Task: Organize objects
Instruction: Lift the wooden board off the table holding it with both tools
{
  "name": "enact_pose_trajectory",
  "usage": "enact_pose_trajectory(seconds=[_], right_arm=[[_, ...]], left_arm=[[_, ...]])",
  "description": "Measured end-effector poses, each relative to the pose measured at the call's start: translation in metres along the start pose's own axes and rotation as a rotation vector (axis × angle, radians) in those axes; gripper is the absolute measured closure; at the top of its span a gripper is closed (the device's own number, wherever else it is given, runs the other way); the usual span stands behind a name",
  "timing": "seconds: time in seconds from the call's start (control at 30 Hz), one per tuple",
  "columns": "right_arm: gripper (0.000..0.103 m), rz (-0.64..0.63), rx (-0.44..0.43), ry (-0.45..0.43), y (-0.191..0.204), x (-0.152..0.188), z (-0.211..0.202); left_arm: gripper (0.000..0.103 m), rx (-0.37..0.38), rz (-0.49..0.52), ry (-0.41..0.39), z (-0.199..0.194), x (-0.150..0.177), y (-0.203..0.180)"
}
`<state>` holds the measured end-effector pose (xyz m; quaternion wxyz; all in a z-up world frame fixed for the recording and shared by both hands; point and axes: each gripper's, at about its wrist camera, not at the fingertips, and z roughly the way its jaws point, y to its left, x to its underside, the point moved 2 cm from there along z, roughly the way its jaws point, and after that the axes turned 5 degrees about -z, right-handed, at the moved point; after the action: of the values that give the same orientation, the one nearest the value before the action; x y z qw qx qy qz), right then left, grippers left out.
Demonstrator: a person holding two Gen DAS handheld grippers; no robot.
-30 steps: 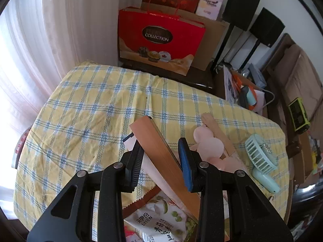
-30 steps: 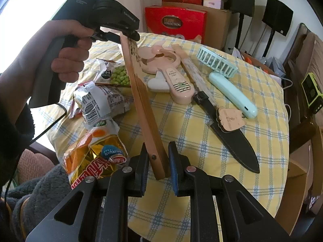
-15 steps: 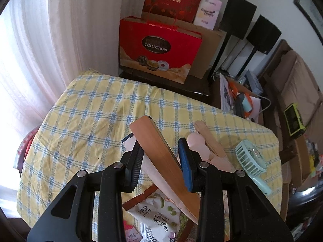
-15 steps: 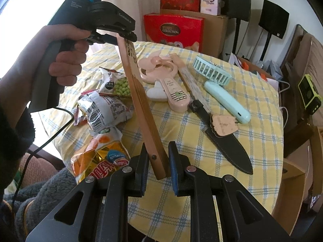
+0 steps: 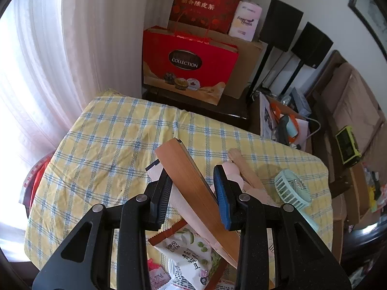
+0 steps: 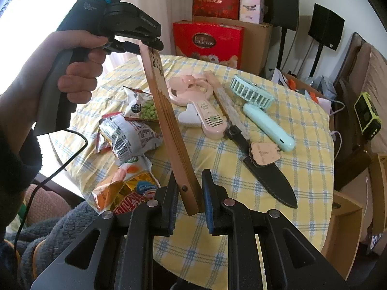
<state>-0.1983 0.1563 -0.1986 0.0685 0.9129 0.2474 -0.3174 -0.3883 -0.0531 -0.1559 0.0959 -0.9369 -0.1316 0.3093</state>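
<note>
A folded wooden fan [image 6: 169, 120] slants up above the yellow checked table [image 6: 302, 169], held at both ends. My right gripper [image 6: 189, 181] is shut on its pivot end, near the table's front edge. A hand [image 6: 77, 67] holds my left gripper [image 6: 150, 44], which is shut on the fan's upper end. In the left wrist view the fan [image 5: 191, 181] crosses diagonally between the pads of the left gripper [image 5: 192, 176], and its tip sticks out beyond them.
A pink hand fan [image 6: 193, 89], a mint hand fan [image 6: 256, 101] and a black knife sheath [image 6: 266, 174] lie on the cloth. Several snack bags [image 6: 130, 135] are piled at the left edge. Red gift bags [image 6: 208, 43] stand behind the table.
The left gripper has risen with the fan's upper end, so the table looks farther below it. The right gripper has stayed put on the pivot end.
</note>
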Motion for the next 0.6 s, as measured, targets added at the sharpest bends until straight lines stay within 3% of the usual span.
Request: enact_pose_trajectory(seconds=[0.6], right_arm=[[0.086,-0.001,0.009,-0.021,0.003,-0.002,-0.014]], left_arm=[[0.071,0.007,0.015,-0.029,-0.024,-0.004,-0.007]])
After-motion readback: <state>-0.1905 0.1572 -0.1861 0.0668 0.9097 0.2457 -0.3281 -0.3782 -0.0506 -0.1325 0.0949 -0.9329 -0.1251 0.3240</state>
